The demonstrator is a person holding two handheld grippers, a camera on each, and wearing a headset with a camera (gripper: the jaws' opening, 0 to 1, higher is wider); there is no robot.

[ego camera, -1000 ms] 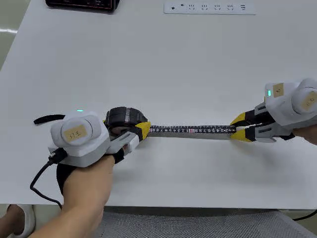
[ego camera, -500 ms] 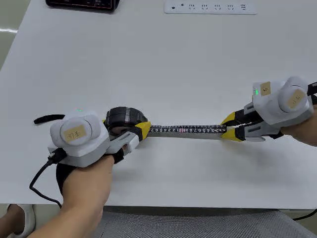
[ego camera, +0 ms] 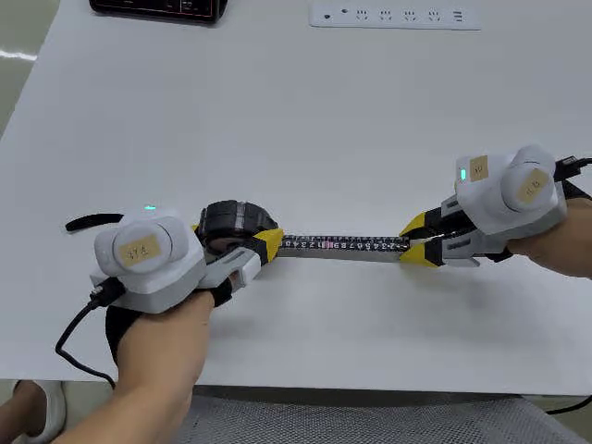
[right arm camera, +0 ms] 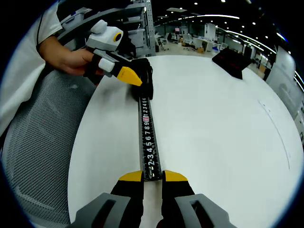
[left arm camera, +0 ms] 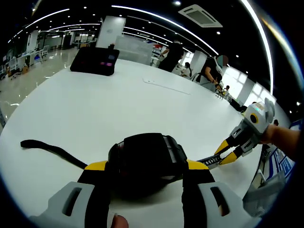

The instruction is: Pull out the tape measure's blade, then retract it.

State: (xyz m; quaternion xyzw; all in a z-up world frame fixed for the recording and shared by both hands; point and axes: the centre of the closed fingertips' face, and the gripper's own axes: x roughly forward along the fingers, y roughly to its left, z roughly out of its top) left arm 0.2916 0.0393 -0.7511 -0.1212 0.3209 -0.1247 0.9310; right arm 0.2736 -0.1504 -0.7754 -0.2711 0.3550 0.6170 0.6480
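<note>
White table (ego camera: 370, 120), room beyond | left gripper (left arm camera: 147, 170) clamps tape measure (ego camera: 236, 222) near front edge | right gripper (ego camera: 412, 242) pinches blade (ego camera: 342, 244)

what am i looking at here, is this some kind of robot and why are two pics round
There is no robot here: a person holds a two-jaw gripper in each hand. The head view comes from a camera on the person's head, looking down at the work. The two round pictures come from fisheye cameras riding on the grippers, looking along their jaws. The left gripper clamps the black tape measure. The right gripper pinches the end of its blade, which is drawn out between them over the white table. The tape's black strap lies on the table. At the far edge lie a white power strip and a dark device.
</note>
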